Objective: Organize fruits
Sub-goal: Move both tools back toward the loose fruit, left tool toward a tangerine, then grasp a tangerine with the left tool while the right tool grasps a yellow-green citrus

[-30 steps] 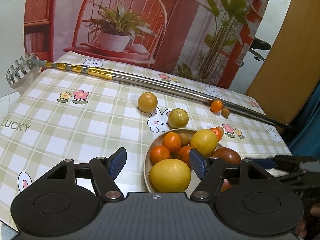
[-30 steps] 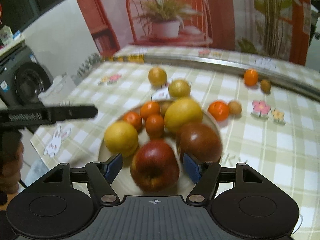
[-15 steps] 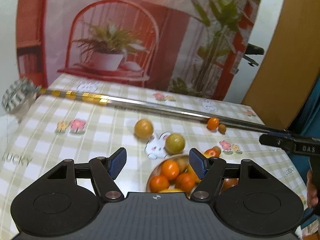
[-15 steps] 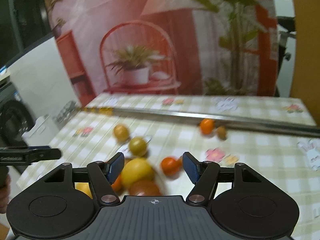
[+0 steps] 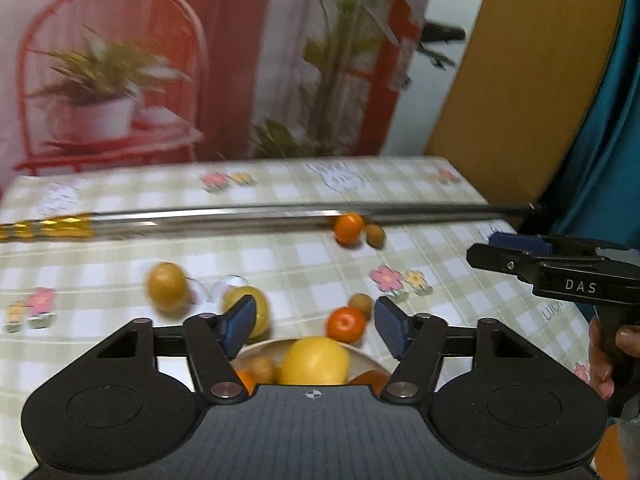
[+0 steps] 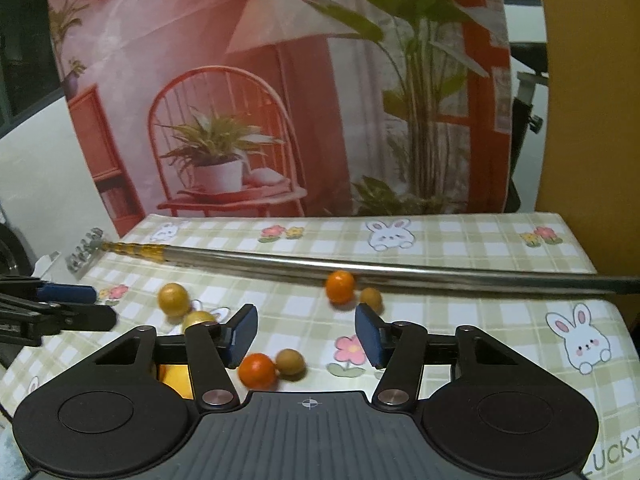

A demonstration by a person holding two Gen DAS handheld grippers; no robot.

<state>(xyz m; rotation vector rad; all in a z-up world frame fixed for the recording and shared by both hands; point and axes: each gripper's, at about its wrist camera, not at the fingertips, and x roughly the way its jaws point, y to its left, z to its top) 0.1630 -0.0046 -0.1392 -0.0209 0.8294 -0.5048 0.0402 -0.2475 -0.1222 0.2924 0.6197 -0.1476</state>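
My left gripper [image 5: 315,322] is open and empty above a beige bowl [image 5: 260,347] that holds a large yellow fruit [image 5: 314,360] and small oranges. Loose on the checked cloth lie a small orange [image 5: 345,323] with a brown fruit [image 5: 361,302] beside it, a second orange [image 5: 348,229] and brown fruit [image 5: 375,235] by the pole, and two yellow-orange fruits [image 5: 167,286]. My right gripper [image 6: 306,334] is open and empty, raised over the near orange [image 6: 257,369] and brown fruit [image 6: 289,361]. It also shows in the left wrist view [image 5: 516,244].
A long metal pole [image 6: 320,266] with a gold section and a wire basket head [image 6: 85,253] lies across the far side of the table. A printed backdrop stands behind the table. The table's right edge [image 6: 612,304] is near.
Both grippers have lifted and drawn back from the bowl; the bowl has dropped to the bottom of both views. The right gripper has swung to the right. Both stay open.
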